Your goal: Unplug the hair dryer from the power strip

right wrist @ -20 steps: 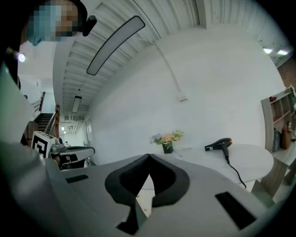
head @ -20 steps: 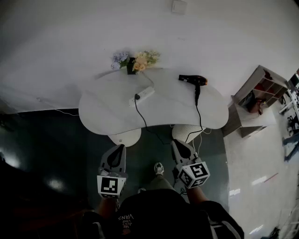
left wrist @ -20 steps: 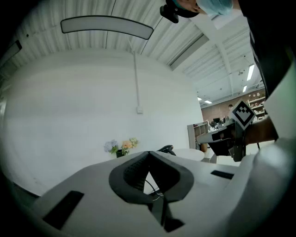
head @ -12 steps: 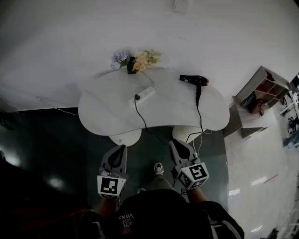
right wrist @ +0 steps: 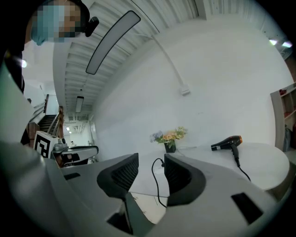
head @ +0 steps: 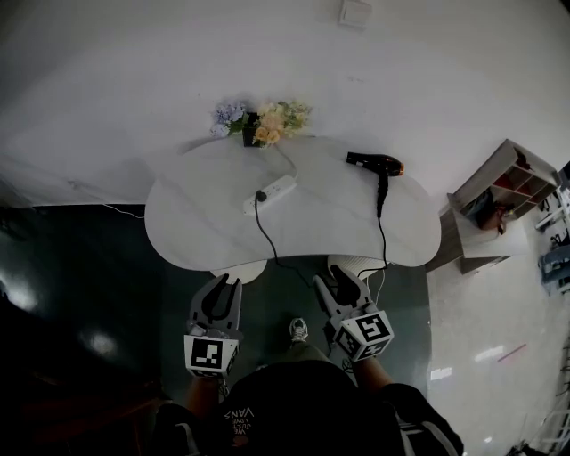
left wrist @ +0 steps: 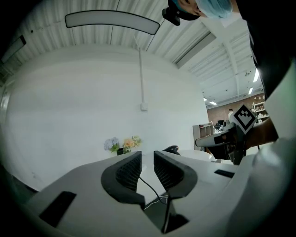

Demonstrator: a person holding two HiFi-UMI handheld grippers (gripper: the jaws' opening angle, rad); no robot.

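The dark top (head: pixel 267 419) I wear carries white print that reads "VANS", upside down from here. The smaller lines under it are too small to read. My shoe (head: pixel 299 329) shows on the dark floor on the near side of the table (head: pixel 196 214).

My left claw (head: pixel 224 283) is held just short of the table's near edge, its jaws narrow with a slim gap and nothing between them. My right claw (head: pixel 337 278) is level with it at the same edge, jaws wider apart and also empty. Each claw's cube bears only black-and-white square markers, no letters.

On the middle of the table lies the white power strip (head: pixel 274 187) with a black plug (head: pixel 261 195) seated in its near end. Its cord (head: pixel 267 233) drops over the table's near edge. The black hair dryer (head: pixel 374 162) lies on the table's right part, well apart from the strip. Flowers (head: pixel 260 122) stand at the table's far edge, and on the wall beyond it is a blank wall plate (head: pixel 354 12).

Less than a second ago my claw tips were well short of the table's near edge; now they reach it. The strip, plug and dryer lie as before.
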